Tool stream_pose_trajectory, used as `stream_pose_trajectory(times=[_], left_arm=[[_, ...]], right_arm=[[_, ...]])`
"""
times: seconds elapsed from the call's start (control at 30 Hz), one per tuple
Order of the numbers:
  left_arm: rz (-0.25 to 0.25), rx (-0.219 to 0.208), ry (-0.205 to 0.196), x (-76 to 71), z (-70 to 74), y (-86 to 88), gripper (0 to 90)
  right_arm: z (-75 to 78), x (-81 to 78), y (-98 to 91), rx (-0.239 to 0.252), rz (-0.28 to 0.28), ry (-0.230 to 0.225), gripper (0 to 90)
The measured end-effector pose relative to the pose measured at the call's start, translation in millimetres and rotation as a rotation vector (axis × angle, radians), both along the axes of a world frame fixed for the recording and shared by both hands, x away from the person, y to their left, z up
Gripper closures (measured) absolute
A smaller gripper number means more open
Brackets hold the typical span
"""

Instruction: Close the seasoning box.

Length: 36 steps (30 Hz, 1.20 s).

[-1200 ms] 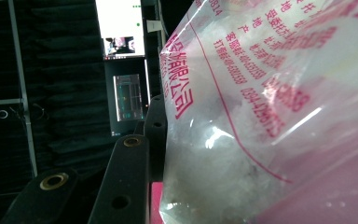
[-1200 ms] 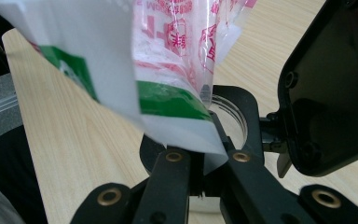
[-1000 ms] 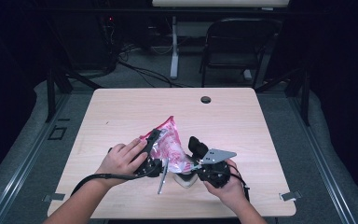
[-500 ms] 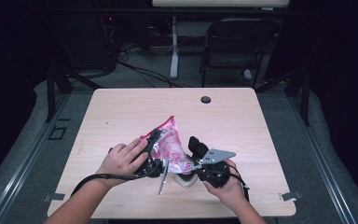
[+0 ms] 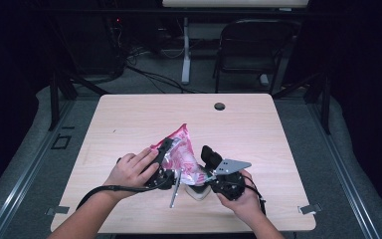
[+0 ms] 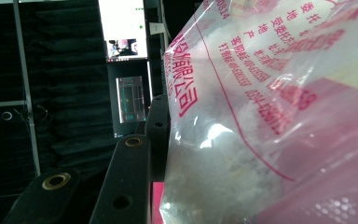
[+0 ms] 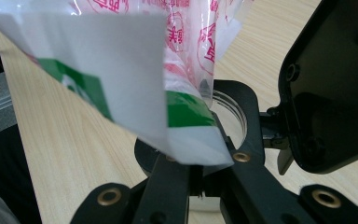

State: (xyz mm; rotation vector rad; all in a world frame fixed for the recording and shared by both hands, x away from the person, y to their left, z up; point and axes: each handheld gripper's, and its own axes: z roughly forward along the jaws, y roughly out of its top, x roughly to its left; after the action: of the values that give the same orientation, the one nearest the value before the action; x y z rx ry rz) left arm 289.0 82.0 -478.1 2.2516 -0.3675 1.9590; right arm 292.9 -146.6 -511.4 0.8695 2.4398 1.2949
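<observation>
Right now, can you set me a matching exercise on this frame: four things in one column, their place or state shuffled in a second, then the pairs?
Things:
1. pink printed bag
2. right tongs
3. round dark grommet
4. left tongs

Place or state:
A. set in the far part of the tabletop
B. pinched shut on a white and green packet
C. held up between the two hands
D. alongside the bag, at its left edge in the high view

Pairs: 1-C, 2-B, 3-A, 4-D

The pink bag (image 6: 270,116) hides the left gripper's other jaw.
</observation>
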Motion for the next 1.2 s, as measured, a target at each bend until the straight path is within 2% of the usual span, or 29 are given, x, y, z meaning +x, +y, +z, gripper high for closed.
stream_pose_trajectory(times=[0.03,0.13,0.47,0.5,1.2], left_arm=[[-0.007,0.005,-0.014,0.0,0.8,-0.3,69.5],[-0.002,-0.003,-0.002,0.0,0.2,-0.1,69.6],[-0.005,-0.005,-0.006,-0.4,0.7,-0.5,69.6],[-0.012,0.002,-0.020,-0.4,1.7,-0.9,69.5],[-0.015,-0.005,-0.018,-0.1,1.0,-1.7,69.7]], right_arm=[[0.0,0.0,-0.1,0.000,0.000,0.000,90.0],[0.0,0.0,-0.1,0.004,-0.002,0.001,90.0],[-0.3,0.2,0.2,0.004,0.000,0.001,90.0],[-0.3,0.2,0.2,0.005,0.000,0.001,90.0],[-1.7,1.5,0.6,-0.003,0.000,0.010,90.0]])
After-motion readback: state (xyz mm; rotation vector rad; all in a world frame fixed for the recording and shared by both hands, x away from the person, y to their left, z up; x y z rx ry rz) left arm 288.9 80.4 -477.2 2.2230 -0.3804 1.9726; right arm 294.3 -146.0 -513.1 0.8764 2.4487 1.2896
